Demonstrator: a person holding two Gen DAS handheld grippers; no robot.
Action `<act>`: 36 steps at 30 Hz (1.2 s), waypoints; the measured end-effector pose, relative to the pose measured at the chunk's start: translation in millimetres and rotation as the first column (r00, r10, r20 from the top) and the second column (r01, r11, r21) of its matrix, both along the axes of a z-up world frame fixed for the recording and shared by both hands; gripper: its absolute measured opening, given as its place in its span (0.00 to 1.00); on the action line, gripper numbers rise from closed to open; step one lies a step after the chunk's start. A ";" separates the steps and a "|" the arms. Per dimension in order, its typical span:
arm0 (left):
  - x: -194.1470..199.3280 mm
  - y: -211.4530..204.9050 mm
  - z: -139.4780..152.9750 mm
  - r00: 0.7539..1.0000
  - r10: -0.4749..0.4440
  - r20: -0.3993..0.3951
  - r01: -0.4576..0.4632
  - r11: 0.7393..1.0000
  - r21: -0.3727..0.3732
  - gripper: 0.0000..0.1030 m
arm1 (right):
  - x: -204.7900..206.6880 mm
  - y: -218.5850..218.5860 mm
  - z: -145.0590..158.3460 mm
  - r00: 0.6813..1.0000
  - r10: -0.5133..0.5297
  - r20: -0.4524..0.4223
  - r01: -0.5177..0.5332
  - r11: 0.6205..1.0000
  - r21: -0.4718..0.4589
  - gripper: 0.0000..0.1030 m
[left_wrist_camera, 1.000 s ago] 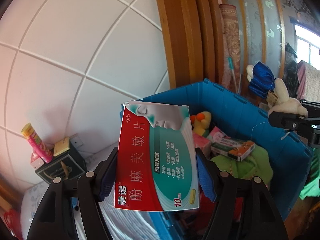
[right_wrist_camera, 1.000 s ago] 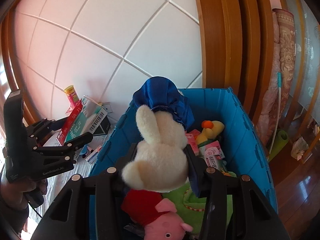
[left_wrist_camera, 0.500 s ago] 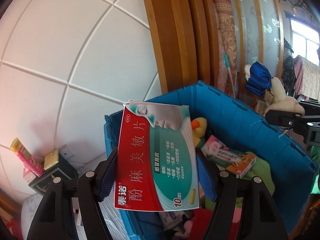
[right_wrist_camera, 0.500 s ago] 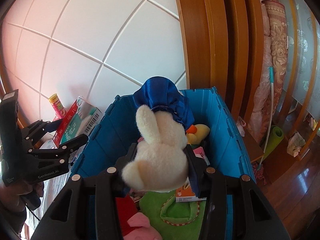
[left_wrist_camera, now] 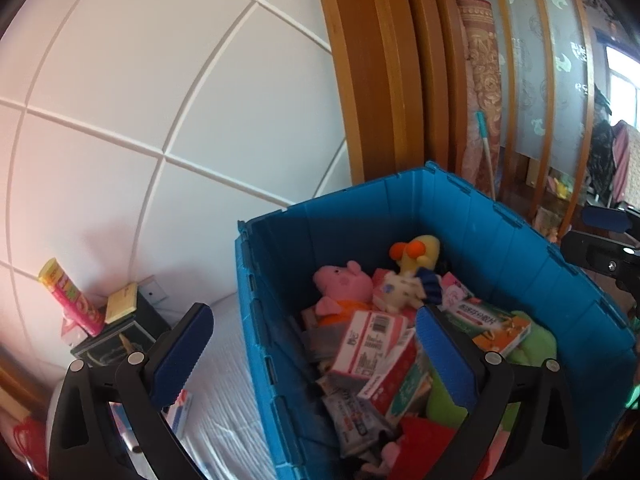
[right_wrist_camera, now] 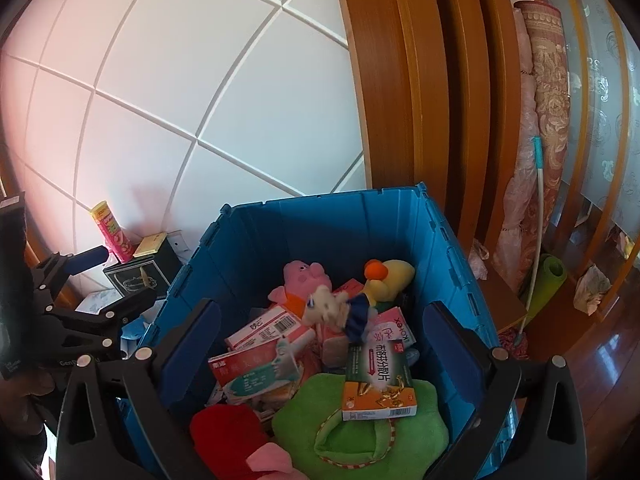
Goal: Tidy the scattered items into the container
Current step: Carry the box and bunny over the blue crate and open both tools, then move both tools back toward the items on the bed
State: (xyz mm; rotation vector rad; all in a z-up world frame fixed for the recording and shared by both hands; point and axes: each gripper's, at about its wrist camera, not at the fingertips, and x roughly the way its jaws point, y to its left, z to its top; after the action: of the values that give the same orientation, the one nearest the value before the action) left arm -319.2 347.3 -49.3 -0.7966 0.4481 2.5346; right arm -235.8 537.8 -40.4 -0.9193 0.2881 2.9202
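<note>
The blue crate (left_wrist_camera: 248, 280) (right_wrist_camera: 320, 232) holds plush toys and boxes. My left gripper (left_wrist_camera: 312, 352) hangs over its left wall, jaws opening, nothing between them. The red and green medicine box (left_wrist_camera: 400, 376) (right_wrist_camera: 256, 372) lies inside on the pile. My right gripper (right_wrist_camera: 320, 340) is above the crate's near side, jaws opening and empty. The white rabbit plush in a blue dress (right_wrist_camera: 332, 308) (left_wrist_camera: 400, 292), blurred, sits among the pink pig (right_wrist_camera: 306, 276) and yellow duck (right_wrist_camera: 388, 276). Each gripper also shows at the edge of the other's view.
A pink and yellow tube (left_wrist_camera: 70, 300) and a yellow pad stand on a black box (left_wrist_camera: 120, 340) against the white panelled wall. A small box (left_wrist_camera: 180, 408) lies on the white cover beside the crate. A wooden frame, a rolled carpet and a mop (right_wrist_camera: 536, 240) stand on the right.
Both grippers have let go. The medicine box left the left jaws and the rabbit plush left the right jaws; both now lie in the crate. Both views shifted further over the crate.
</note>
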 end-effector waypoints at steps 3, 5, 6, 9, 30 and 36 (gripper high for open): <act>1.5 -25.2 -2.3 1.000 0.030 0.007 -0.030 1.000 0.001 0.99 | -2.4 -21.3 0.2 0.999 0.036 -0.002 -0.036 0.999 0.003 1.00; 3.0 -45.9 -3.5 0.998 0.054 0.011 -0.055 0.999 0.001 0.99 | -4.4 -37.0 0.2 0.998 0.060 -0.006 -0.060 0.998 0.005 1.00; 4.0 -57.0 -4.5 0.998 0.066 0.012 -0.066 0.998 0.000 0.99 | -4.9 -46.8 1.9 0.997 0.074 -0.008 -0.074 0.997 0.007 1.00; 7.2 -92.5 -6.8 0.995 0.097 0.018 -0.097 0.995 0.001 0.99 | -7.7 -76.8 4.9 0.993 0.115 -0.013 -0.115 0.993 0.013 1.00; 19.2 -366.0 -59.4 0.910 0.399 0.114 -0.401 0.916 -0.002 0.99 | -45.5 -305.5 -18.5 0.922 0.385 0.042 -0.387 0.920 0.059 1.00; 19.5 -445.2 -96.0 0.863 0.473 0.176 -0.474 0.880 -0.035 0.99 | -66.4 -362.9 -48.4 0.906 0.411 0.100 -0.417 0.908 0.045 1.00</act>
State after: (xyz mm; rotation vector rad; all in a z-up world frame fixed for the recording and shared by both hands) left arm -299.7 -98.0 -145.3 -1.2516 0.1922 2.8640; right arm -302.1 174.9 -88.8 -1.2304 -0.0157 3.2262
